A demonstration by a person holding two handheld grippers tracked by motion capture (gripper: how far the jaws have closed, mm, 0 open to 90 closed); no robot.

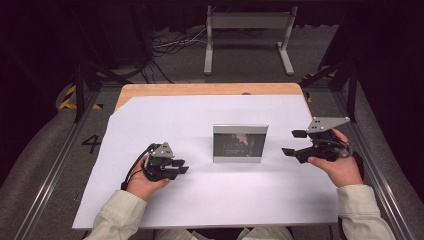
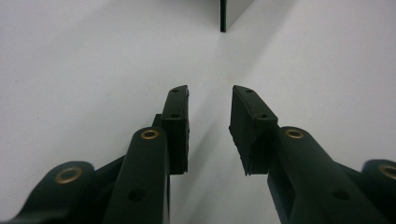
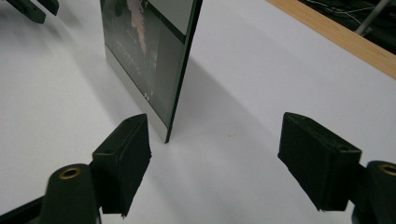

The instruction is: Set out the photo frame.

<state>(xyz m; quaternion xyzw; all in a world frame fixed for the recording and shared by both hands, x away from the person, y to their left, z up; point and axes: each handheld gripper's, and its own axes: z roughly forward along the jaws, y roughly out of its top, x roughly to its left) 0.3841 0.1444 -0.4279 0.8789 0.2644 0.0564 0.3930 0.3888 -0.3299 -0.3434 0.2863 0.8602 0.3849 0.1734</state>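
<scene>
White sheet (image 1: 210, 200), upright frame (image 1: 240, 143) facing person, long axis crosswise

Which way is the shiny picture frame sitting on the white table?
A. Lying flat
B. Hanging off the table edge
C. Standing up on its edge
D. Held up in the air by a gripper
C: the picture frame stands upright on the white table, between the two grippers, and neither touches it.

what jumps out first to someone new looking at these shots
A silver-framed panel stands upright mid-table on the white sheet, its dark glossy face towards the person. The left gripper and right gripper flank it, jaws open, neither touching it.
</scene>
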